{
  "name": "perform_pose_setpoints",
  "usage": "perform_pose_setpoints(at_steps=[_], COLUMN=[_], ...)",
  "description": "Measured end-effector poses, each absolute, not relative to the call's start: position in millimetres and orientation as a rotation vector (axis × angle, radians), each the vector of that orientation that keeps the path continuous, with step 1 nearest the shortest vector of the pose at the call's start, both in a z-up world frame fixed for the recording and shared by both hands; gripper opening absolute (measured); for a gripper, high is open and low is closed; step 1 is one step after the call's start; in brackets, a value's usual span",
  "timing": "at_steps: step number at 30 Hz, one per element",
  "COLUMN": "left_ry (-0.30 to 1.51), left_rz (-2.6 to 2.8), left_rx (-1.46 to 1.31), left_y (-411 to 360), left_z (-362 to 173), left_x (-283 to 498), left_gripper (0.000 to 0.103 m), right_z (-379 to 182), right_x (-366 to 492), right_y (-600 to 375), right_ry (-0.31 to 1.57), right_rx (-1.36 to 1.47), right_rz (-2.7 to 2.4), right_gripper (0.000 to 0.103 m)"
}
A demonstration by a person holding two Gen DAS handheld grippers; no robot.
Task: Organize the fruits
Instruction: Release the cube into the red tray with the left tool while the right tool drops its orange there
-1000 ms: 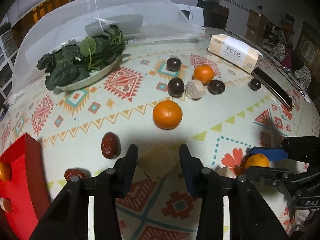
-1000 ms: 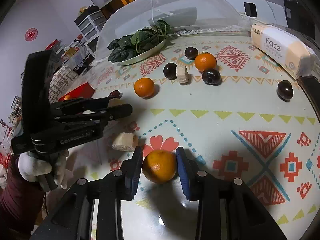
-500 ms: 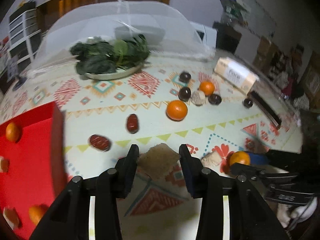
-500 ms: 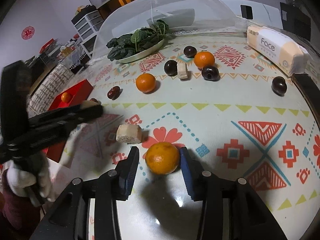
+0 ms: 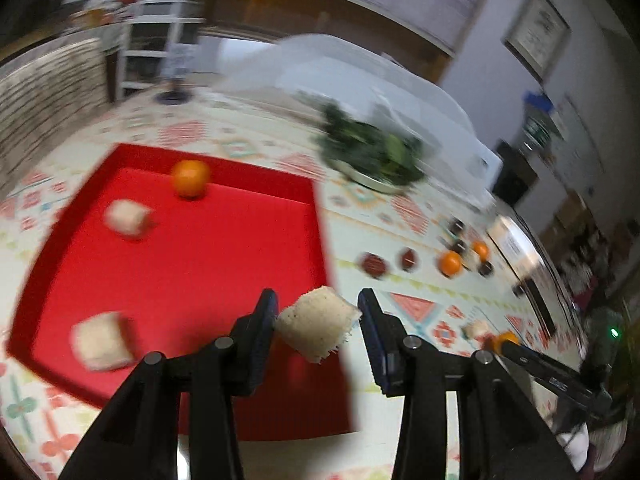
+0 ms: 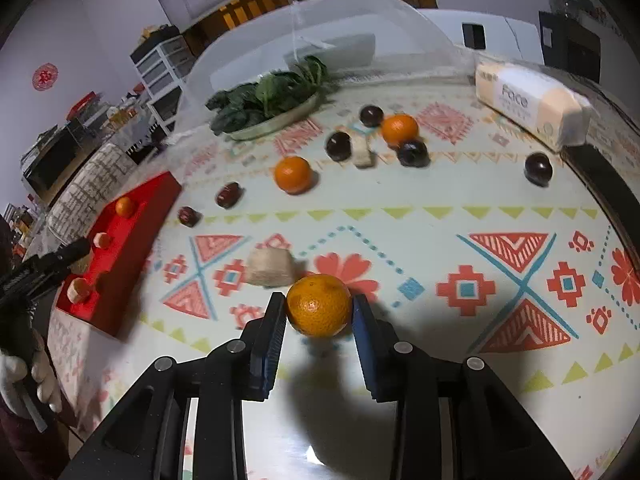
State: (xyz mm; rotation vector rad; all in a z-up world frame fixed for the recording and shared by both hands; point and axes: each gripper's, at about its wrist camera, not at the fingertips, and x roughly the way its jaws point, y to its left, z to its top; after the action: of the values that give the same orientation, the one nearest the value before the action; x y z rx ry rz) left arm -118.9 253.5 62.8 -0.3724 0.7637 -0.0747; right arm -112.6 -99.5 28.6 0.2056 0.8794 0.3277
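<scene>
My left gripper (image 5: 318, 314) is shut on a pale fruit cube (image 5: 318, 328) and holds it above the right edge of the red tray (image 5: 192, 272). The tray holds an orange (image 5: 191, 178) and two pale cubes (image 5: 127, 217). My right gripper (image 6: 320, 314) is shut on an orange (image 6: 319, 306) and holds it just above the patterned tablecloth. Another pale cube (image 6: 270, 267) lies just beyond it. The left gripper (image 6: 44, 266) shows at the left edge of the right wrist view, by the red tray (image 6: 128, 240).
Two oranges (image 6: 293, 174), several dark plums (image 6: 339, 146), two red dates (image 6: 228, 195) and a pale cube (image 6: 361, 152) lie mid-table. A plate of spinach (image 6: 268, 104) sits under a mesh food cover (image 6: 320, 32). A tissue pack (image 6: 528, 104) lies far right.
My left gripper has lifted the pale cube and swung left to above the red tray. My right gripper has closed on the orange and raised it slightly.
</scene>
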Motion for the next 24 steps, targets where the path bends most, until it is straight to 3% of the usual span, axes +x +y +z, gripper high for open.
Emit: perform_pose_setpoints(at_steps=[8, 20, 24], left_ry=[0.768, 0.771, 0.760], left_rz=[0.038, 0.032, 0.024], left_rx=[-0.473, -0.492, -0.507], left_y=[316, 331, 335], left_z=[49, 44, 48], left_x=[-130, -130, -136], left_gripper=[0.041, 0.041, 0.053], right_z=[58, 66, 59], right_x=[-122, -102, -90], right_y=[-40, 111, 144], right_ry=[0.847, 0.875, 0.894], right_rx=[0.171, 0.045, 0.013], right_rz=[0.448, 0.707, 0.727], right_gripper=[0.036, 0.036, 0.036])
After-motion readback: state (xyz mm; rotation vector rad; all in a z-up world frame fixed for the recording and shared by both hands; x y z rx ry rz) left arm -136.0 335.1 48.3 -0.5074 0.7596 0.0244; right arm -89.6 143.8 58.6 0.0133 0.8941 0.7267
